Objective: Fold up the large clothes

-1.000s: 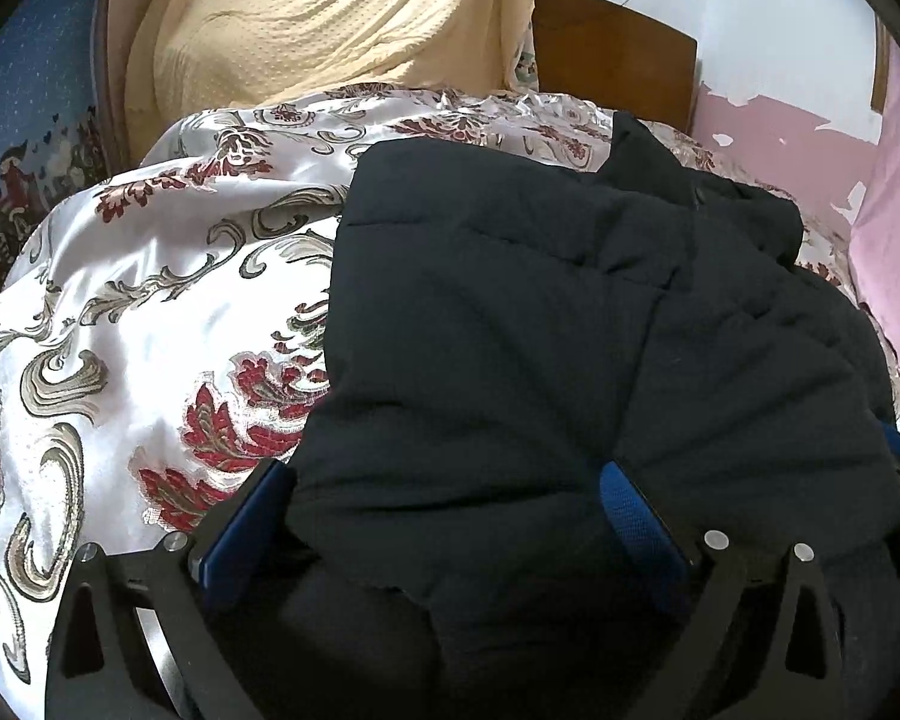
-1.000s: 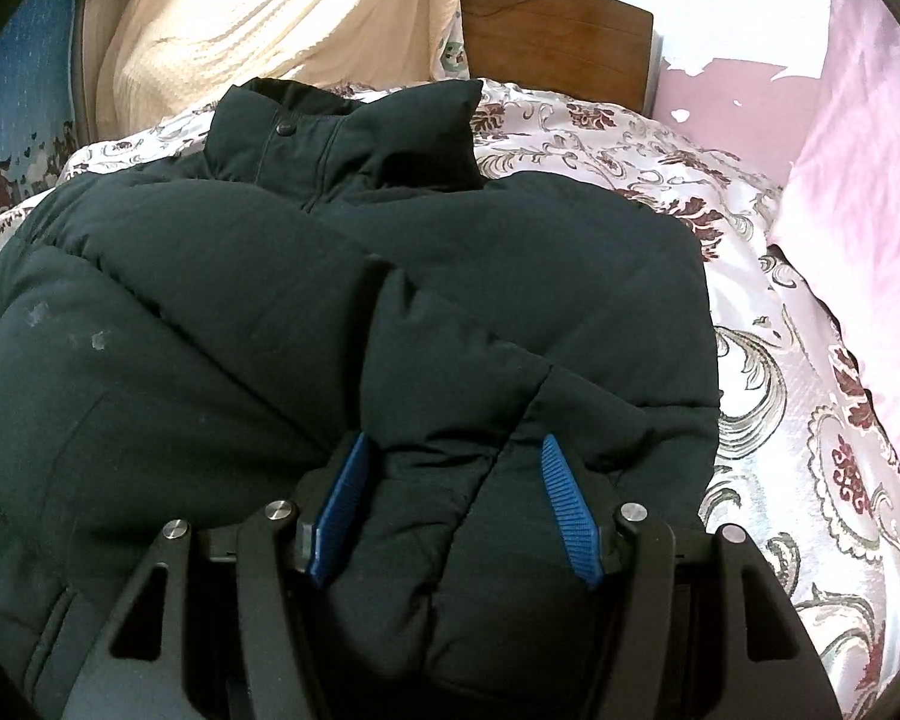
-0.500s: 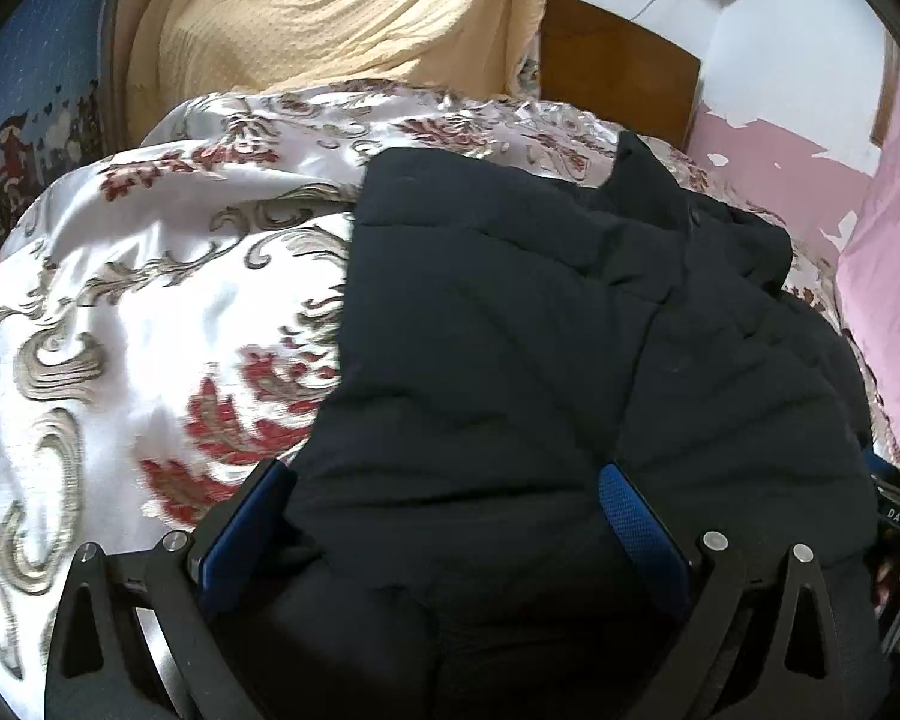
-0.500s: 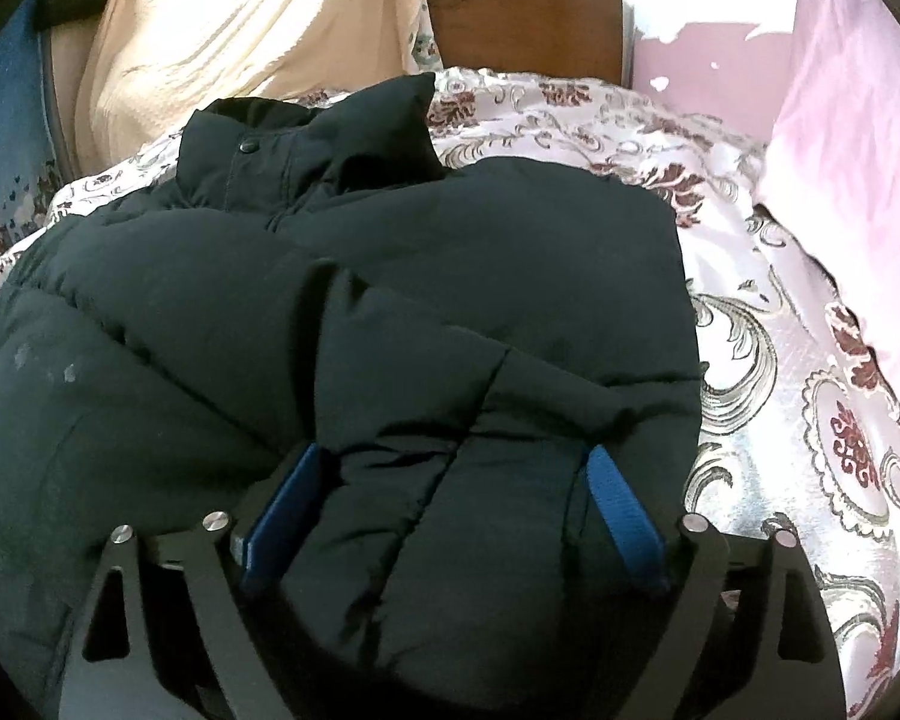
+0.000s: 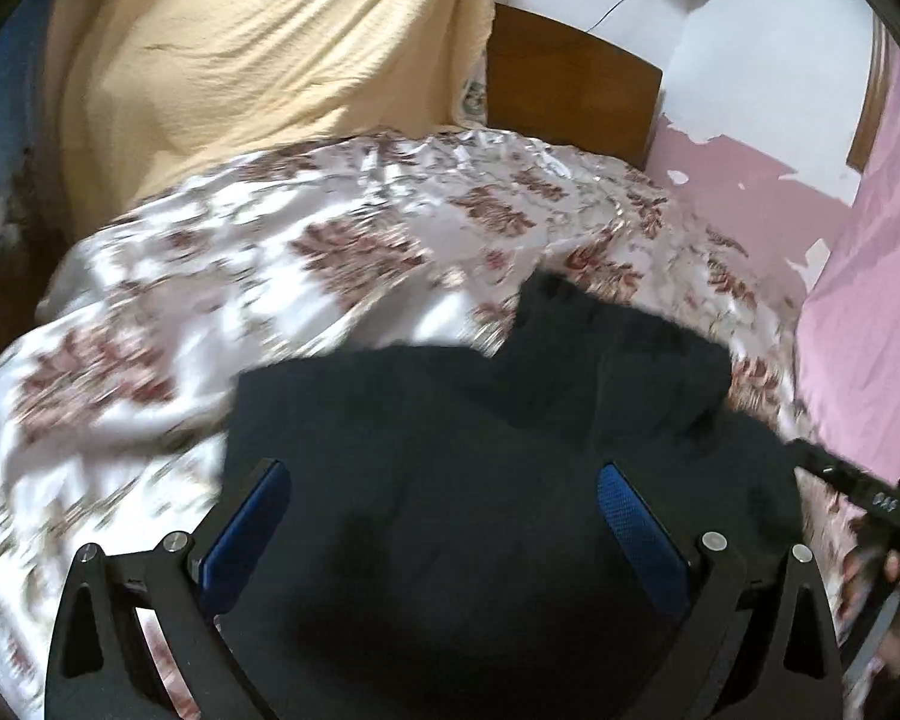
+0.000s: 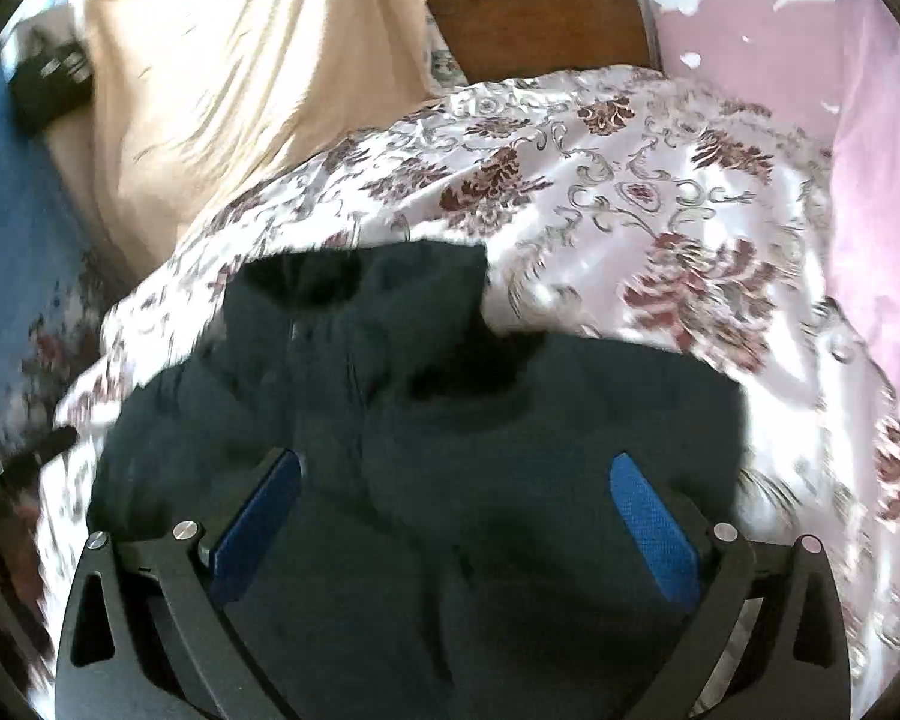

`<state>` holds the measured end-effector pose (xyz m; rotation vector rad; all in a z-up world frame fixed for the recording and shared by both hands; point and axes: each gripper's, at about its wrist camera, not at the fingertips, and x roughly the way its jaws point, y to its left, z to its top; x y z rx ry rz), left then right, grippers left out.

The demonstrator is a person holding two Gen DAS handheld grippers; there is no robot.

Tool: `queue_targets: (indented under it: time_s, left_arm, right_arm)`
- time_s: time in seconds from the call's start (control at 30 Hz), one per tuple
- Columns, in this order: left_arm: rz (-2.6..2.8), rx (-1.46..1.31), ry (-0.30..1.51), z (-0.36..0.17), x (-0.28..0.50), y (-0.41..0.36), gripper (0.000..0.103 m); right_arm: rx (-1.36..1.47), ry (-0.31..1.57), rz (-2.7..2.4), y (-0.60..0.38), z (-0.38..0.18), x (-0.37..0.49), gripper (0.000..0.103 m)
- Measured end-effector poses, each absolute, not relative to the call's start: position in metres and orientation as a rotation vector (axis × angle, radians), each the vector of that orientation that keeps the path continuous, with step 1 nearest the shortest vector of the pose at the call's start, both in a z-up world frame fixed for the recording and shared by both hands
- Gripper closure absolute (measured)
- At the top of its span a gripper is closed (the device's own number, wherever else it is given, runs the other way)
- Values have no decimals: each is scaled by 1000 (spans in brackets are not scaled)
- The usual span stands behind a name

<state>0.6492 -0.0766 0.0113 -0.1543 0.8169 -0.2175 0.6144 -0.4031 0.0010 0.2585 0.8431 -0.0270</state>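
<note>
Two grippers are standing wide at the bottom of their views, nothing pinched between the blue pads. The left gripper point(image 5: 444, 516) is hanging over the dark padded jacket point(image 5: 480, 468), which is lying folded on the floral bedspread point(image 5: 258, 264) in the lower centre of the frame. The right gripper point(image 6: 456, 516), its jaws just having been opening, is hovering over the same jacket point(image 6: 450, 432), collar toward the upper left. Both pictures are blurring.
</note>
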Motion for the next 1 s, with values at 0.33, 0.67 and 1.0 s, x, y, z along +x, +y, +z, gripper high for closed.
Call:
queue_targets:
  time_s: [0.33, 0.67, 1.0]
  left_arm:
    - [-189, -258, 771, -17, 736, -136, 19]
    - [-231, -274, 672, 3, 716, -118, 102]
    - [-385, -202, 715, 5, 687, -92, 95]
  right_arm:
    - [466, 790, -149, -415, -35, 708, 32]
    - [421, 675, -12, -395, -28, 682, 87]
    - [250, 550, 107, -380, 12, 591, 89]
